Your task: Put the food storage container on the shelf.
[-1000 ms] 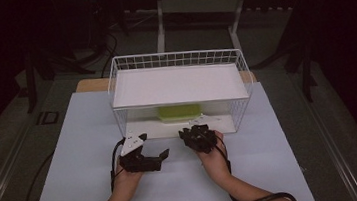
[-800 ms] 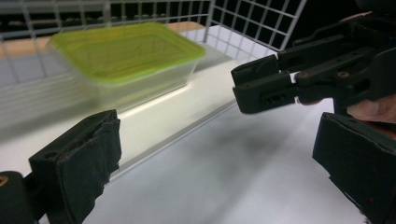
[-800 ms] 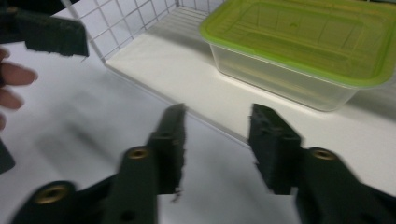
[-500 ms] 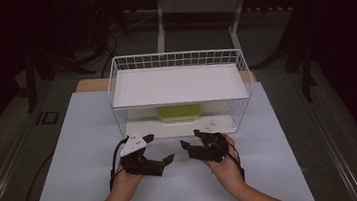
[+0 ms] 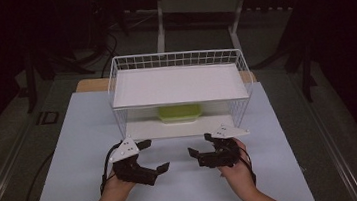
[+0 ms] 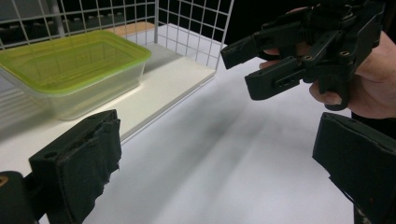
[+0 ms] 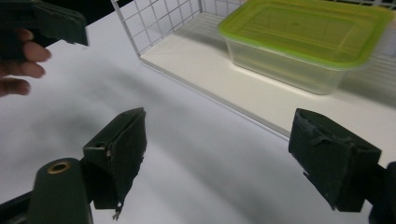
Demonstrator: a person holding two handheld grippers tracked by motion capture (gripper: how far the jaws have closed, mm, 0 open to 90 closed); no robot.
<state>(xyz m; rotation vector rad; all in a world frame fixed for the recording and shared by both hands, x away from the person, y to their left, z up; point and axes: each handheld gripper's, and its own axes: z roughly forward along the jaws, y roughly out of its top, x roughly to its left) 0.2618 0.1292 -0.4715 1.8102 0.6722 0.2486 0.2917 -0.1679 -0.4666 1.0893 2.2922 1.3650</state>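
The white table surface (image 5: 72, 157) occupies the centre and lower half of the high view. A white wire rack (image 5: 180, 92) with two shelves stands at the centre of that view, its open front toward the lower edge. The upper shelf (image 5: 179, 83) is a flat white board; the lower shelf (image 5: 144, 130) is a second white board under it.

A clear container with a green lid (image 5: 180, 113) sits on the lower shelf, at the centre of the rack and set back from its front edge. In the left gripper view it lies at the upper left (image 6: 70, 70); in the right gripper view at the upper right (image 7: 308, 42).

The left gripper (image 5: 158, 155), at lower centre-left of the high view, is released: its jaws stand wide apart with nothing between them. The right gripper (image 5: 196, 146), at lower centre-right, has just been opening and is likewise released and empty. Both are held in front of the rack, apart from the container, tips turned toward each other.
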